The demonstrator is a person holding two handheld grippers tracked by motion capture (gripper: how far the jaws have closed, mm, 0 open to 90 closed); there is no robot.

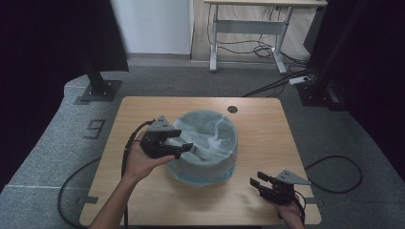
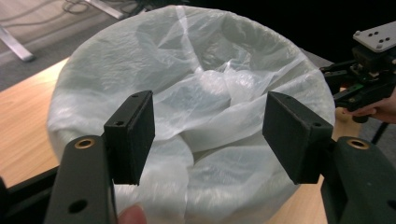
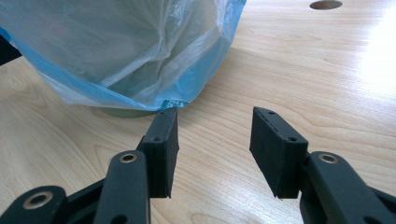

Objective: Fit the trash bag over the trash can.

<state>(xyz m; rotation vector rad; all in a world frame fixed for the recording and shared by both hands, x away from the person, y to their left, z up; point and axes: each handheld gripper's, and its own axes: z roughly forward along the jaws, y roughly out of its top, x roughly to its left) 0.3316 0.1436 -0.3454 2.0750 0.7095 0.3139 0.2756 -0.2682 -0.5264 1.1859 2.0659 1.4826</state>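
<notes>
Bin (image 1: 210, 160) lined with translucent plastic bag (image 1: 206, 130): table (image 1: 258, 129) centre. Left gripper (image 1: 184, 149): at bin's 9 o'clock rim, jaws parted wide over bag, pads clear of film, nothing held. Right gripper (image 1: 258, 180): at bin's 4 o'clock, low over tabletop, jaws about half open, empty.

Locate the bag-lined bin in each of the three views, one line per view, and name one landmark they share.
High view: the bag-lined bin stands mid-table, under the left gripper.
Left gripper view: it takes up the centre, beyond the open jaws.
Right gripper view: its lower side sits at upper left, ahead of the right gripper.
Shared landmark: the wooden table, also seen at and.
</notes>
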